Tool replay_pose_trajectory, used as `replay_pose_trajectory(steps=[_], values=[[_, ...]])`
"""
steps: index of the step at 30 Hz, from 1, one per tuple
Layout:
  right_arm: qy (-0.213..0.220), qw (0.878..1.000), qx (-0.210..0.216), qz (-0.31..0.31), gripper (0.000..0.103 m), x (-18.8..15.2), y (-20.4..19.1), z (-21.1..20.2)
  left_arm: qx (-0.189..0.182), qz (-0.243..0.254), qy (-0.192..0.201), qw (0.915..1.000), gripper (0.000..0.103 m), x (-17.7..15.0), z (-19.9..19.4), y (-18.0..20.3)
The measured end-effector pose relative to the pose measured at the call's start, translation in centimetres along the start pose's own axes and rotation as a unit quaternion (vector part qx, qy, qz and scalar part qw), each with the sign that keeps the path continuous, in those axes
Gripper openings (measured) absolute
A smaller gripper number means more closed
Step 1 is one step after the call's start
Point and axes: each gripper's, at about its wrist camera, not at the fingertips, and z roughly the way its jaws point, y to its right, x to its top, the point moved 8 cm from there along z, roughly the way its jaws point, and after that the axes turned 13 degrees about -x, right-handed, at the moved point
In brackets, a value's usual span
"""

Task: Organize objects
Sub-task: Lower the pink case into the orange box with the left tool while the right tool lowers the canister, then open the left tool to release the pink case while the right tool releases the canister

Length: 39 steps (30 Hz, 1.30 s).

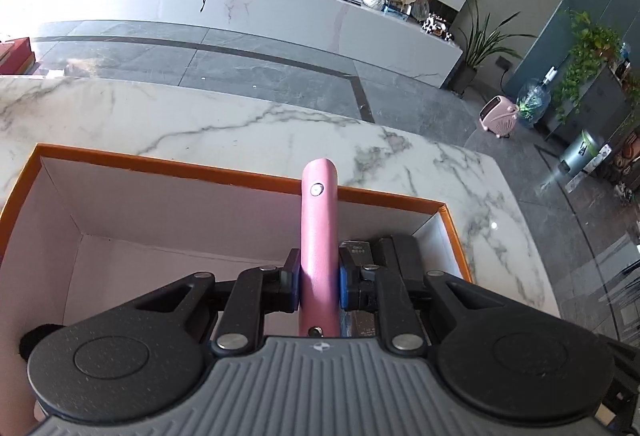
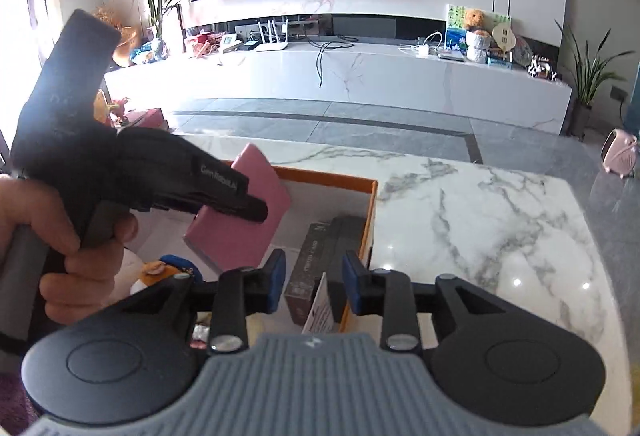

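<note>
My left gripper (image 1: 319, 282) is shut on a pink flat case (image 1: 319, 236), held edge-up above the orange-rimmed white box (image 1: 240, 176). In the right wrist view the same pink case (image 2: 244, 220) hangs tilted over the box (image 2: 370, 212), with the left gripper's black body in front of it. My right gripper (image 2: 314, 282) is open and empty, just above dark boxes (image 2: 320, 260) and a white card (image 2: 318, 310) at the box's right side. A small plush toy (image 2: 168, 268) lies in the box at the left.
The box stands on a white marble table (image 1: 240, 120); its far and right edges drop to a grey tiled floor. A white TV bench with clutter stands across the room. A black round thing (image 1: 36, 336) sits at the box's left.
</note>
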Motion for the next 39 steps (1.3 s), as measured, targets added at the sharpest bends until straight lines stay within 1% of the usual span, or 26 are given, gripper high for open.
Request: replay_pose_trajectory(steps=[2,3,6,8,10,11,12,13,14,16,18,22,26,30,31,32,34,37,39], values=[[0.001,1.0,-0.005,-0.005,0.029,-0.1,-0.2,0.2,-0.014,-0.012,0.013,0.9997,0.02,-0.1,0.0,-0.1],[0.0,1.0,-0.005,-0.006,0.027,-0.3,-0.3,0.3,-0.011,-0.01,0.02,0.9997,0.02,-0.2,0.0,-0.2],[-0.004,1.0,0.006,0.0,0.025,-0.6,-0.4,0.4,0.02,0.012,0.05,0.9985,0.02,-0.8,0.2,0.1],[-0.002,1.0,0.008,0.0,0.025,-0.6,-0.3,0.2,0.025,0.013,0.061,0.9978,0.02,-1.2,0.4,0.2],[0.0,1.0,0.011,0.003,0.025,-0.6,-0.2,-0.1,0.034,0.023,0.062,0.9972,0.02,-1.6,0.8,0.4],[0.0,1.0,0.012,0.005,0.025,-0.6,-0.2,-0.2,0.042,0.028,0.056,0.9971,0.02,-1.7,1.1,0.4],[0.0,1.0,0.012,0.006,0.025,-0.6,-0.2,-0.2,0.05,0.024,0.046,0.9974,0.02,-1.8,1.4,0.3],[0.0,1.0,0.011,0.006,0.025,-0.6,-0.2,-0.2,0.05,0.014,0.036,0.998,0.02,-1.8,1.6,0.1],[-0.001,1.0,0.011,0.006,0.025,-0.7,-0.2,-0.2,0.042,0.002,0.019,0.9989,0.02,-1.7,2.0,-0.1],[-0.002,1.0,0.011,0.009,0.025,-0.7,-0.1,-0.1,0.014,-0.034,-0.015,0.9992,0.02,-1.9,2.7,-0.6],[-0.003,1.0,0.011,0.012,0.025,-0.8,0.1,-0.1,0.008,-0.045,-0.042,0.9981,0.021,-2.1,3.5,-0.8],[-0.005,1.0,0.006,0.017,0.025,-0.9,0.3,0.2,0.035,-0.037,-0.05,0.9975,0.021,-2.3,4.5,-1.2],[-0.009,1.0,0.004,0.017,0.025,-0.9,0.4,0.4,0.02,-0.039,-0.07,0.9966,0.023,-3.0,5.1,-0.9],[-0.012,1.0,0.003,0.015,0.024,-0.9,0.3,0.6,0.006,-0.053,-0.07,0.9961,0.026,-3.0,4.4,-1.1],[-0.011,1.0,0.003,0.015,0.024,-0.9,0.3,0.6,0.0,-0.062,-0.072,0.9955,0.028,-2.9,4.2,-1.2],[-0.011,1.0,0.004,0.016,0.024,-1.0,0.3,0.6,-0.007,-0.07,-0.073,0.9948,0.034,-2.9,3.9,-1.3],[-0.011,1.0,0.005,0.018,0.024,-1.0,0.4,0.6,-0.035,-0.088,-0.073,0.9929,0.043,-2.8,3.5,-1.4],[-0.011,1.0,0.006,0.021,0.024,-1.0,0.4,0.5,-0.056,-0.1,-0.071,0.9909,0.043,-2.4,2.9,-1.2],[-0.01,1.0,0.006,0.021,0.024,-1.0,0.4,0.5,-0.066,-0.102,-0.069,0.9902,0.032,-2.2,2.6,-1.0]])
